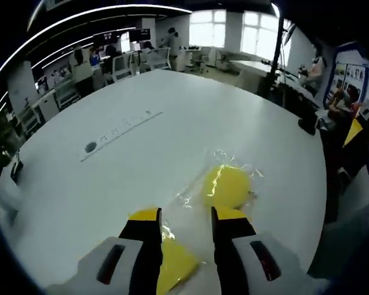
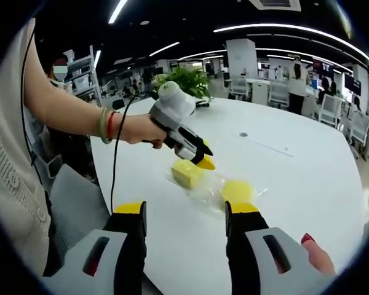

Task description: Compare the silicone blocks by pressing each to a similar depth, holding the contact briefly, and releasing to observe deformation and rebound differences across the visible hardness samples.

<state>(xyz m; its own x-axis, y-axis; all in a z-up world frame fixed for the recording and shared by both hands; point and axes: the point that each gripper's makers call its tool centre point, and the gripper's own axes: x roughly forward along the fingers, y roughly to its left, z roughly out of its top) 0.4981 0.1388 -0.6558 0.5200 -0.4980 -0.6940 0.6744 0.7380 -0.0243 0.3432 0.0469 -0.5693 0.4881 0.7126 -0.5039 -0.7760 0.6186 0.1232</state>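
Observation:
Two yellow silicone blocks lie in a crinkled clear plastic bag (image 2: 212, 184) on the white table (image 1: 172, 104). The squarish block (image 2: 186, 173) lies under and between my left gripper's jaws, low in the left gripper view (image 1: 172, 261). The round block (image 1: 226, 184) lies just beyond the left gripper's right jaw and shows again in the right gripper view (image 2: 237, 190). My left gripper (image 1: 186, 216) is open; a hand holds it, and its yellow tips (image 2: 204, 161) sit at the squarish block's far edge. My right gripper (image 2: 186, 209) stands open and empty, short of the bag.
A recessed socket strip (image 1: 120, 130) and a round hole (image 1: 90, 147) sit mid-table. The person's arm (image 2: 74, 117) and a black cable (image 2: 115, 166) hang over the near-left table edge. A potted plant (image 2: 184, 80) stands at the far side.

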